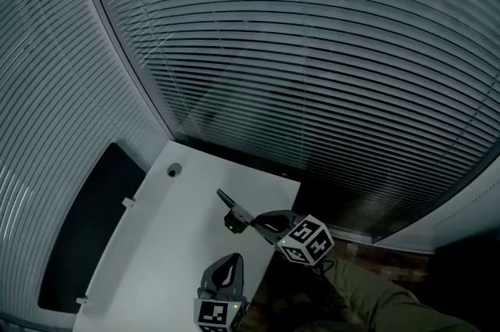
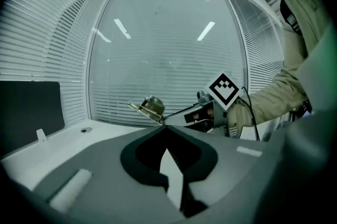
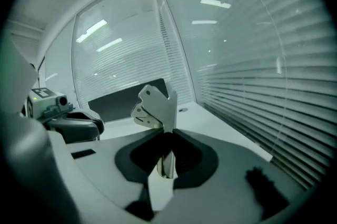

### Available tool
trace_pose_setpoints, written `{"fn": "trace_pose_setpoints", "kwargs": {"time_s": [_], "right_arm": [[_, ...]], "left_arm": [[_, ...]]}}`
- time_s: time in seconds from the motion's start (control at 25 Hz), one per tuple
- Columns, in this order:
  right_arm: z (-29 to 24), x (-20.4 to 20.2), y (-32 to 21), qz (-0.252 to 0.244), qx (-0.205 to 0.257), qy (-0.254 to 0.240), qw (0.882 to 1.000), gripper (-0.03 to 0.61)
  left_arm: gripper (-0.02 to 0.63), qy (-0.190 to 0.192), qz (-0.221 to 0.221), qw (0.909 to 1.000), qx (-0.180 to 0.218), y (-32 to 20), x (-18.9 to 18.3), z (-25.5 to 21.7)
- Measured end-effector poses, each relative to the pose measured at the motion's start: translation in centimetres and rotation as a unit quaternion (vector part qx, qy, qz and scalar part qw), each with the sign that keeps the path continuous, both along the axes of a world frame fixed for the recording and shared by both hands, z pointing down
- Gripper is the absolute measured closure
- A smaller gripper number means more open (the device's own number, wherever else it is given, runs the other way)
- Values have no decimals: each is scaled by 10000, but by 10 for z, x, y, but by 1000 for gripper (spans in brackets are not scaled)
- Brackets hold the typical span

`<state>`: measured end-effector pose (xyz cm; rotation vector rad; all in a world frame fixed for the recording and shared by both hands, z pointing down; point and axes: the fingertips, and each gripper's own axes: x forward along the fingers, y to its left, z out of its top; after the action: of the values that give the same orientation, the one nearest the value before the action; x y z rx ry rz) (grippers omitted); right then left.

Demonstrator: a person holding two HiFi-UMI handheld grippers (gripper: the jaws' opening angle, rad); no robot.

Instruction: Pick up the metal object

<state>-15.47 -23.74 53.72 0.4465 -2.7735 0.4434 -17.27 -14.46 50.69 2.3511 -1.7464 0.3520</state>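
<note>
The metal object [image 1: 233,213] is a folded steel hinge plate, held up off the white table [image 1: 156,244]. My right gripper [image 1: 251,223] is shut on its lower edge; in the right gripper view the metal object [image 3: 158,107] stands upright out of the right gripper [image 3: 167,133]. The left gripper view shows the metal object [image 2: 150,107] tilted at the tip of the right gripper [image 2: 171,122]. My left gripper [image 1: 234,258] sits lower, near the table's front, a little short of the metal object. The left gripper [image 2: 164,128] has its jaws together with nothing between them.
A dark flat panel [image 1: 86,229] lies along the table's left side. A small round hole [image 1: 173,171] sits near the table's far corner. Window blinds [image 1: 312,73] close off the back and left. A person's sleeve [image 1: 375,291] comes in from the lower right.
</note>
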Motion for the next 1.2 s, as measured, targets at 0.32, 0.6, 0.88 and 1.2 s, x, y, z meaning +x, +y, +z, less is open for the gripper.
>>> {"fn": "trace_pose_setpoints", "kwargs": {"time_s": [0.32,0.6,0.88,1.2], "right_arm": [[-74,19,37,-182,336,-901,9952,525],[-115,42,80,-56,790,-1200,9896,525],[-146,67,125,-23,1005,-1214,9875,525],[-173,101,163,87,844,-1399,9865,525]], "left_arm": [[606,-168,-73,9983,549,28,9,-47],[606,-292,134,9960,839,62,25,-73],[606,-132,334,9946,970,95,43,-108],[606,109,420,9954,852,136,60,-119]]}}
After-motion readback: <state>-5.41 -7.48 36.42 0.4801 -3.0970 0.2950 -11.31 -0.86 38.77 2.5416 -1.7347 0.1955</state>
